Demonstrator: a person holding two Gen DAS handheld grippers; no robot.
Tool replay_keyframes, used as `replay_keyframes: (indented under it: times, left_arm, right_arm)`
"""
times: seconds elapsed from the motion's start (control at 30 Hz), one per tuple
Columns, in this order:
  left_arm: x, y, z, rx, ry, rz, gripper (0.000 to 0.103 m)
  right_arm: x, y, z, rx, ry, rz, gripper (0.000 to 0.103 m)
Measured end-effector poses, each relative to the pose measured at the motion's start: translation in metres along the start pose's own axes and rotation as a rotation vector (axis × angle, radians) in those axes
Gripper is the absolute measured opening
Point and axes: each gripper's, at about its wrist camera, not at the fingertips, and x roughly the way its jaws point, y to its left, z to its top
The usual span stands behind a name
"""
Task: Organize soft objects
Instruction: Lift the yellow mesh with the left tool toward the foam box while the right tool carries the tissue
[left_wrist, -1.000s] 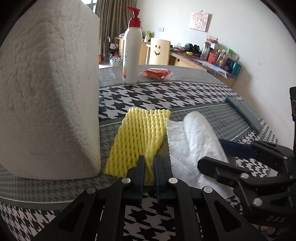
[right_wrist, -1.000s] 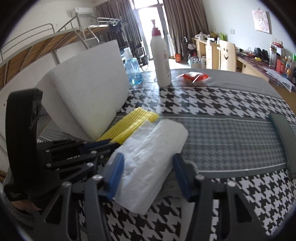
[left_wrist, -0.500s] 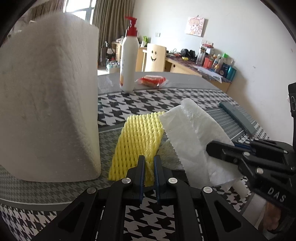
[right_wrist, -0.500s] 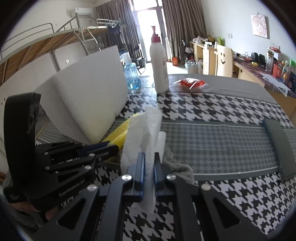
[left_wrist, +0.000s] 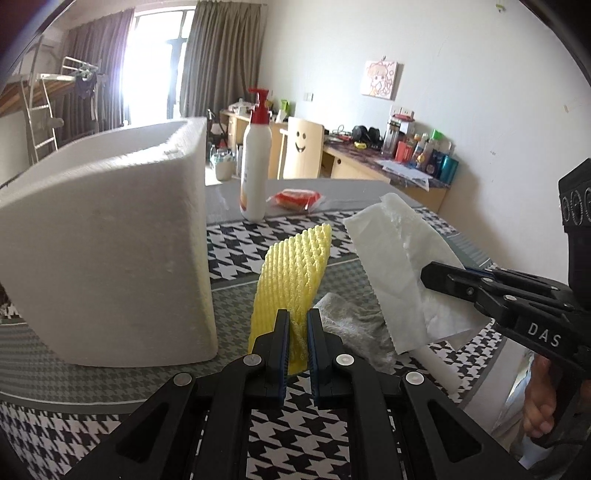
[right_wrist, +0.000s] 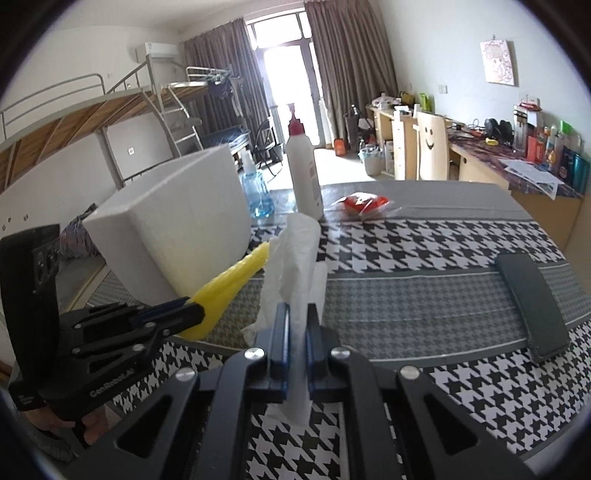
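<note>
My left gripper (left_wrist: 295, 325) is shut on the near end of a yellow foam net (left_wrist: 291, 273), which stands lifted off the table and tilts away from me. To its right, my right gripper (right_wrist: 297, 317) is shut on a white foam sheet (right_wrist: 293, 254) that rises upright between its blue pads. In the left wrist view the white foam sheet (left_wrist: 395, 266) hangs from the right gripper's (left_wrist: 430, 271) black jaws. A grey crumpled cloth (left_wrist: 351, 325) lies on the table under both. In the right wrist view the yellow net (right_wrist: 229, 284) sticks out of the left gripper (right_wrist: 194, 312).
A big white foam box (left_wrist: 107, 251) stands close on the left. Behind are a white pump bottle (left_wrist: 255, 173), a blue spray bottle (right_wrist: 256, 192) and a red packet (left_wrist: 295, 197). A dark flat bar (right_wrist: 530, 299) lies at the right on the houndstooth tablecloth (right_wrist: 424, 243).
The right gripper closed on the white foam sheet and raised it off the table. The left gripper lifted the yellow net, whose far end has come up from the cloth.
</note>
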Motion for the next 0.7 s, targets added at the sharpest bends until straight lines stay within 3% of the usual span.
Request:
replay_keyframes:
  times: [0.7]
  left_arm:
    - [-0.049, -0.01, 0.001, 0.05, -0.105, 0.009, 0.01]
  right_arm:
    - [-0.029, 0.013, 0.001, -0.035, -0.084, -0.022, 0.01]
